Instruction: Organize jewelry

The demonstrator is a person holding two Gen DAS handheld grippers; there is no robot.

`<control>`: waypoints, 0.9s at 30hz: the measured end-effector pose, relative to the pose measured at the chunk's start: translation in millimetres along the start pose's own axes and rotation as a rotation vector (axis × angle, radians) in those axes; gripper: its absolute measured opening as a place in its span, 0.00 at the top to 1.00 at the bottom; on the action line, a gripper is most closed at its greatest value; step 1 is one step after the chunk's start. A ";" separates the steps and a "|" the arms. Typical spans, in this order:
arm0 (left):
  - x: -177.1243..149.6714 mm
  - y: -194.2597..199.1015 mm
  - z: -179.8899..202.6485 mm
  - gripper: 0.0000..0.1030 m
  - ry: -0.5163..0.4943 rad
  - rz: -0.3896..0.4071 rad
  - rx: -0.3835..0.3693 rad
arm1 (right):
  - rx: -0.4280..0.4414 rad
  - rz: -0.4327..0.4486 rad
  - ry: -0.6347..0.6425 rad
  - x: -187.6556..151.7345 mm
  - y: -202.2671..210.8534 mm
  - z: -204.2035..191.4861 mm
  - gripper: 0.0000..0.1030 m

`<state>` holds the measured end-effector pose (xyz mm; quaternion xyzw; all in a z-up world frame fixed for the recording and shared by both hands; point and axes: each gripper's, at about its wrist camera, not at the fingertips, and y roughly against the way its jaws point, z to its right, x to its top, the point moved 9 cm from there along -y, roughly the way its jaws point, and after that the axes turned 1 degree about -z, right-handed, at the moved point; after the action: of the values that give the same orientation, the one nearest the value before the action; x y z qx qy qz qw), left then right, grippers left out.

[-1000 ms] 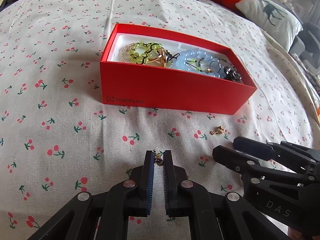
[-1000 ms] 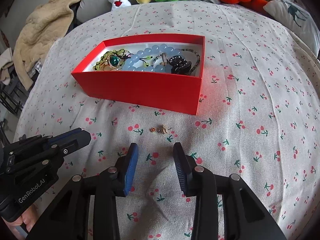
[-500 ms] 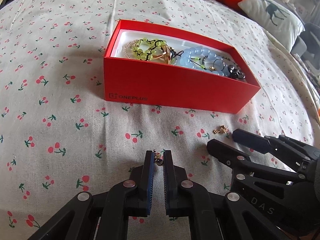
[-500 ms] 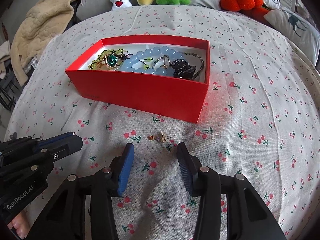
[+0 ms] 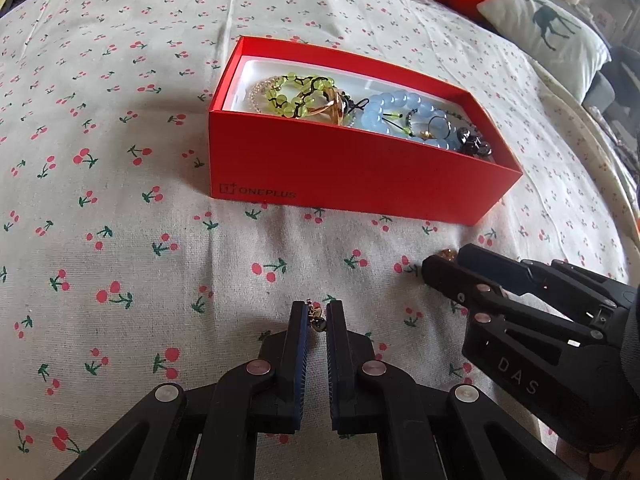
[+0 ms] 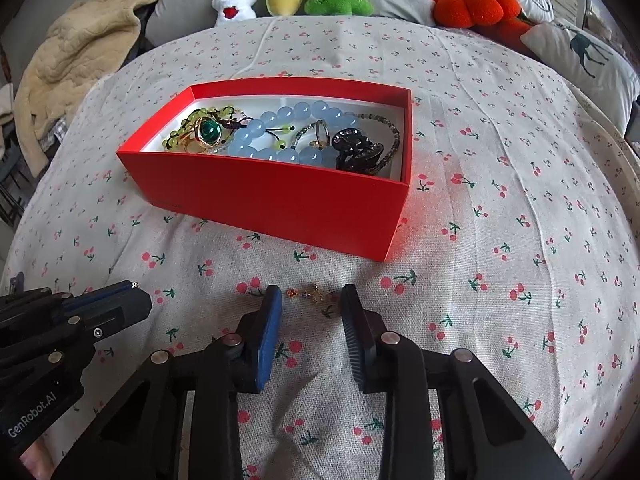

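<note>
Left gripper (image 5: 317, 316): jaws nearly closed, pinching small gold earring (image 5: 316, 317) at tips.
Right gripper (image 6: 311, 304): jaws spread, straddling second gold earring (image 6: 311, 293) lying on cherry-print cloth (image 6: 500, 216), just in front of red box (image 6: 280, 204).
Handling estimate: earring very light, rigid, tiny, thin post, likely to slip or sink into soft cloth. Close pads across widest middle part, tips low against cloth.
Box holds bead bracelets (image 6: 280, 136), rings, hair claw (image 6: 356, 152).
</note>
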<state>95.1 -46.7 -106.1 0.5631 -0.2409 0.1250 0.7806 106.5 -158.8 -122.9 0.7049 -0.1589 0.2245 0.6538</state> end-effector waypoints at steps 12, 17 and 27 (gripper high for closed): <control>6.6 7.2 0.6 0.96 0.011 0.023 -0.007 | 0.052 0.038 -0.028 4.2 16.9 7.8 0.94; 10.9 15.0 -2.5 0.97 0.031 0.045 -0.010 | 0.091 0.072 -0.058 10.3 33.7 11.3 0.94; 34.8 31.7 -0.1 0.97 0.045 0.089 -0.025 | 0.128 0.118 -0.079 25.9 59.6 11.8 0.94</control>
<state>110.1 -38.7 -62.2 0.5389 -0.2494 0.1690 0.7866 98.9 -174.3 -59.1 0.7431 -0.2110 0.2443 0.5862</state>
